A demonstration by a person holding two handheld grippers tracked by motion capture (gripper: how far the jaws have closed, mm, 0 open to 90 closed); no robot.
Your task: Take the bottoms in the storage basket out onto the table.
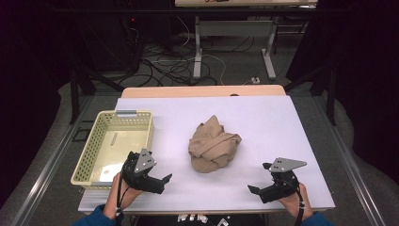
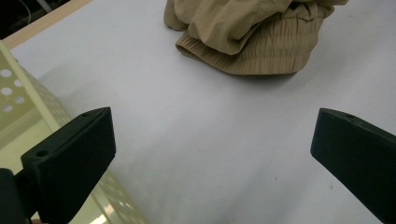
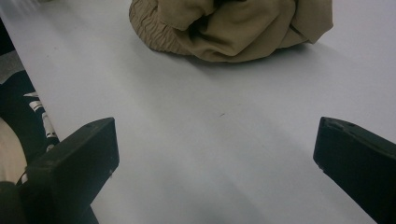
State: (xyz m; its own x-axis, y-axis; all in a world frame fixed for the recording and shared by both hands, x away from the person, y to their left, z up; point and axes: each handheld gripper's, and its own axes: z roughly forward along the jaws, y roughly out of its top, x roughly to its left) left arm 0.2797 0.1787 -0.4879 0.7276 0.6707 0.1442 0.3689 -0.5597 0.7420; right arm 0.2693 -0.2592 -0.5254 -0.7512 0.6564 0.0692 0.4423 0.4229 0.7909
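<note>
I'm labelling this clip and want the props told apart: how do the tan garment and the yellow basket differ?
The tan garment is soft cloth, crumpled into a shapeless heap; the yellow basket is rigid and rectangular, its walls pierced with holes. The garment lies at the table's middle, between the two grippers; the basket stands at the left edge, beside the left gripper. Both rest on the white table, and neither gripper touches them.

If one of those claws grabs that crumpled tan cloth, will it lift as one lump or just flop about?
Probably flop: the tan cloth lies in soft folds, so a pinch would likely lift one layer while the rest hangs. It looks light and thin. Its gathered elastic band seems a firmer place to grip.
</note>
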